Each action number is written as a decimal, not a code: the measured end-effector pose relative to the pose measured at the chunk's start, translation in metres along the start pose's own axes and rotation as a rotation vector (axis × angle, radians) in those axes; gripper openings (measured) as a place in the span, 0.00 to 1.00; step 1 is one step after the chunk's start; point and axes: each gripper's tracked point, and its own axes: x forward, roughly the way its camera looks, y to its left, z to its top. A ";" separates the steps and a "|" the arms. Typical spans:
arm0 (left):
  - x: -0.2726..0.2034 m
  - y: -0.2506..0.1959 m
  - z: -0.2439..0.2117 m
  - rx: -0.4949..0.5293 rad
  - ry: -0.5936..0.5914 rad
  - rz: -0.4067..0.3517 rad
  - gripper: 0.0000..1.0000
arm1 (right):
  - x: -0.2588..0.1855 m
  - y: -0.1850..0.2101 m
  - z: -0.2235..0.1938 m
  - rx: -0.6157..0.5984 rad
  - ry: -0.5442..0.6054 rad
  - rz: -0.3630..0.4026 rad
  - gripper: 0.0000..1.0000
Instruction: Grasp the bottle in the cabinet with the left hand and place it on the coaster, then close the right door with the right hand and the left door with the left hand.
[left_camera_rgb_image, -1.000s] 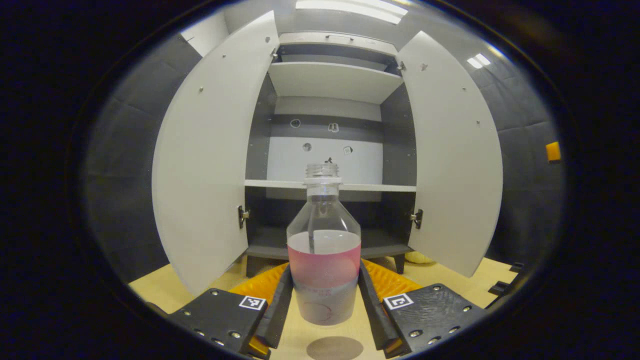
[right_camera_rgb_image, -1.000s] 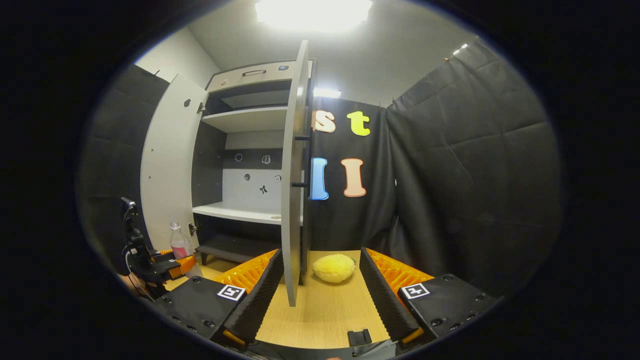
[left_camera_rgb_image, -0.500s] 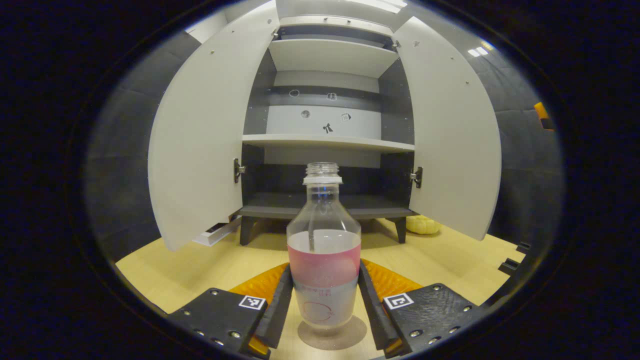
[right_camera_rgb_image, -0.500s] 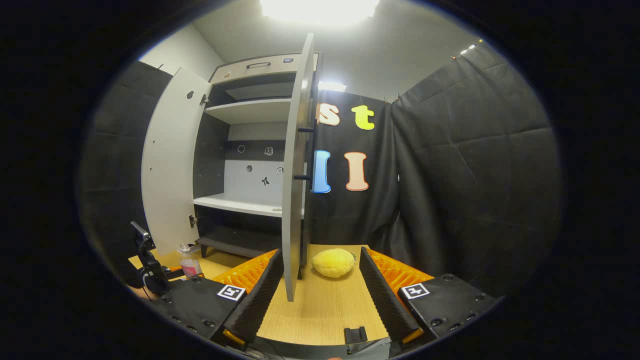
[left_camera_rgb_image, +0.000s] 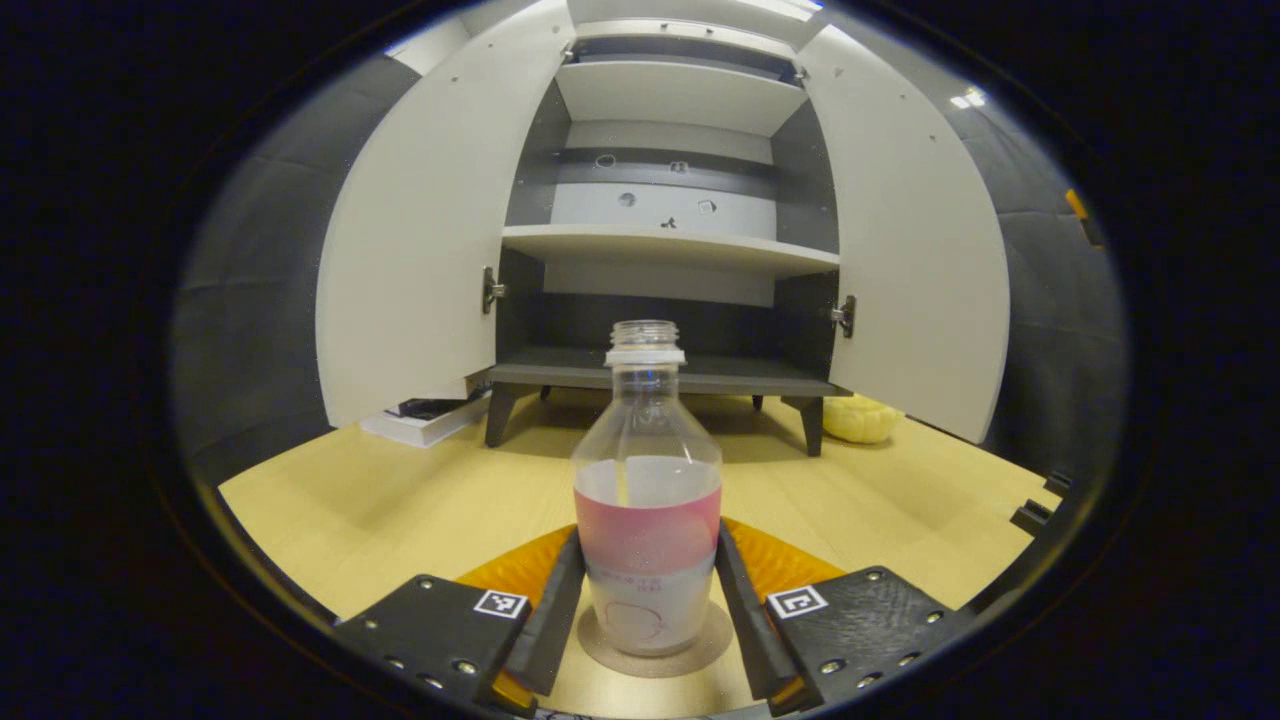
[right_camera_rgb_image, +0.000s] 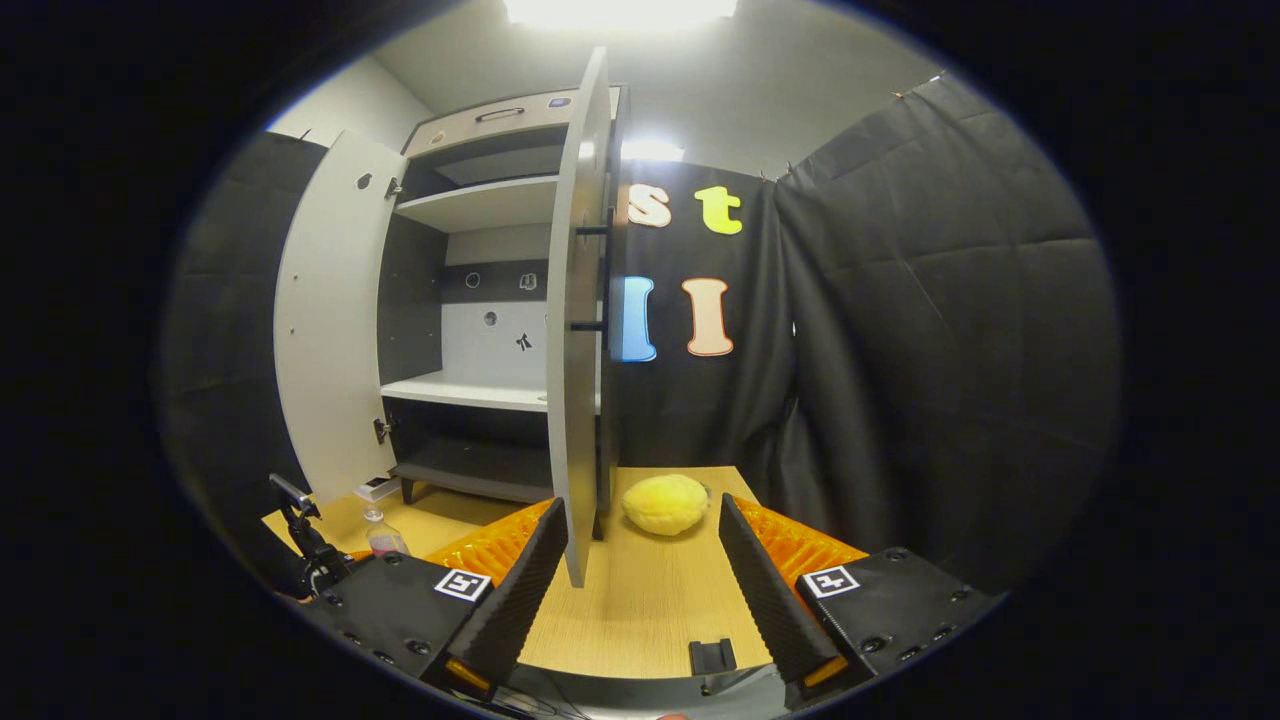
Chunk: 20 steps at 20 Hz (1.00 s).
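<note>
A clear, uncapped bottle (left_camera_rgb_image: 646, 520) with a pink label and some liquid stands upright on the round brown coaster (left_camera_rgb_image: 700, 645) on the wooden table. My left gripper (left_camera_rgb_image: 647, 548) is shut on the bottle's lower body, one finger on each side. Behind it the cabinet (left_camera_rgb_image: 660, 372) has its left door (left_camera_rgb_image: 420, 230) and right door (left_camera_rgb_image: 920, 250) swung wide. In the right gripper view my right gripper (right_camera_rgb_image: 640, 585) is open and low over the table. The right door (right_camera_rgb_image: 573, 330) stands edge-on just beyond its fingers, not touching them. The bottle (right_camera_rgb_image: 383, 538) shows small at lower left.
A flat book (left_camera_rgb_image: 425, 418) lies on the table under the left door. A yellow soft lump (right_camera_rgb_image: 665, 503) sits by the cabinet's right leg, behind the right door. A small black clip (right_camera_rgb_image: 712, 655) rests at the table's front edge. Black cloth walls close the booth on both sides.
My left gripper has come down and back from the cabinet, and the bottle now rests on the coaster. The right gripper has shifted slightly, staying open in front of the right door's edge.
</note>
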 end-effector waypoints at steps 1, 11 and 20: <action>-0.001 0.000 -0.001 -0.002 0.002 0.001 0.72 | 0.000 0.000 0.000 0.000 0.000 0.002 0.97; -0.020 -0.008 0.026 0.068 -0.004 0.026 0.88 | 0.000 -0.001 -0.002 0.031 -0.012 0.013 0.98; -0.079 -0.010 0.142 0.082 -0.128 0.072 0.88 | 0.016 -0.029 0.034 0.078 -0.113 -0.019 0.97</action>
